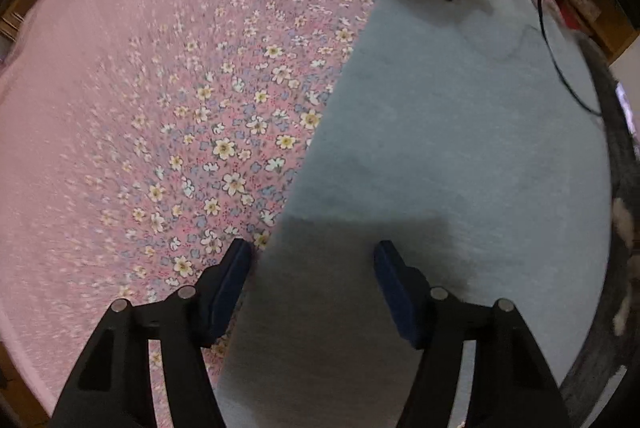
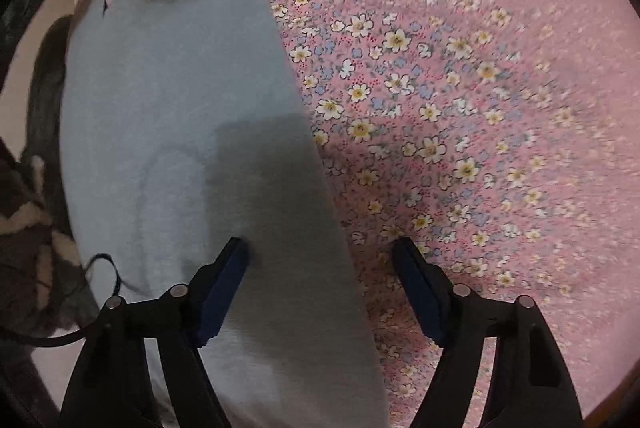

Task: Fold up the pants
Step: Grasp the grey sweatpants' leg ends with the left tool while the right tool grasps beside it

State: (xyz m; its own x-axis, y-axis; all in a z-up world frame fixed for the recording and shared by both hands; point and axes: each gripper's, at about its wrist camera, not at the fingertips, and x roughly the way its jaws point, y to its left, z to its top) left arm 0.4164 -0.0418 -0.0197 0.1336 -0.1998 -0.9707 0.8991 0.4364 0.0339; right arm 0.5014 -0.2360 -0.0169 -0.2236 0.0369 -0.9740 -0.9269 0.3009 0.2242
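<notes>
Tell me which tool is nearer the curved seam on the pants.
Right. The right tool straddles the edge of the pants just beside the seam; the left tool straddles that edge farther along.

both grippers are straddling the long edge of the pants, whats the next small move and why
Probably lower and close both. The left gripper and right gripper each stand open astride the straight edge of the light grey soft pants lying flat on the pink floral sheet, and neither grips fabric yet.
</notes>
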